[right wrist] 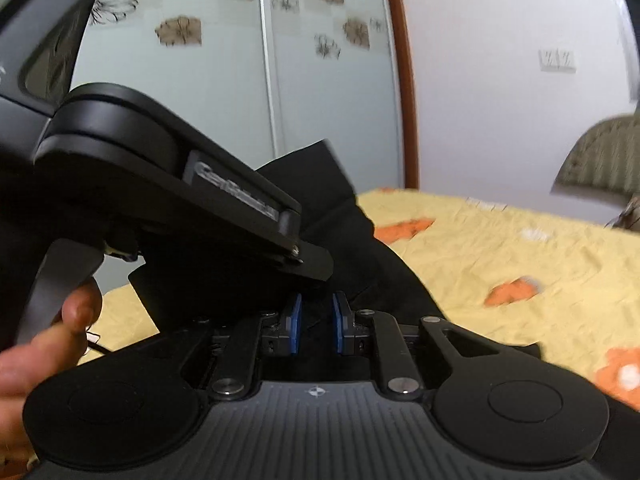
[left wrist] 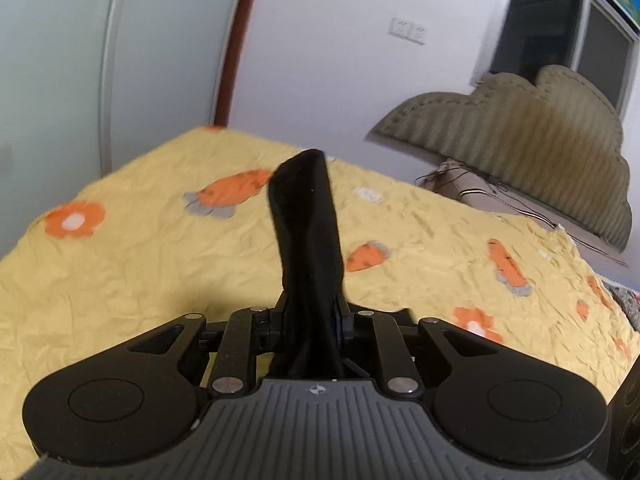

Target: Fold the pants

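Black pants (left wrist: pixel 306 220) rise as a bunched fold from between the fingers of my left gripper (left wrist: pixel 312 312), which is shut on the cloth above the yellow flowered bedsheet (left wrist: pixel 140 280). In the right wrist view, my right gripper (right wrist: pixel 316 320) is shut on the same black pants (right wrist: pixel 360 248), and dark cloth fills the narrow gap between its blue pads (right wrist: pixel 294 324). The left tool's black housing (right wrist: pixel 180 184) hangs close above and to the left, with a person's hand (right wrist: pixel 60 320) on its handle. Both grippers hold the pants up off the bed.
The bed's yellow sheet (right wrist: pixel 500 240) spreads ahead and to the right. A padded headboard (left wrist: pixel 520 148) with a pillow and cables (left wrist: pixel 480 192) stands at the far right. Sliding wardrobe doors (right wrist: pixel 240 80) and a white wall lie behind the bed.
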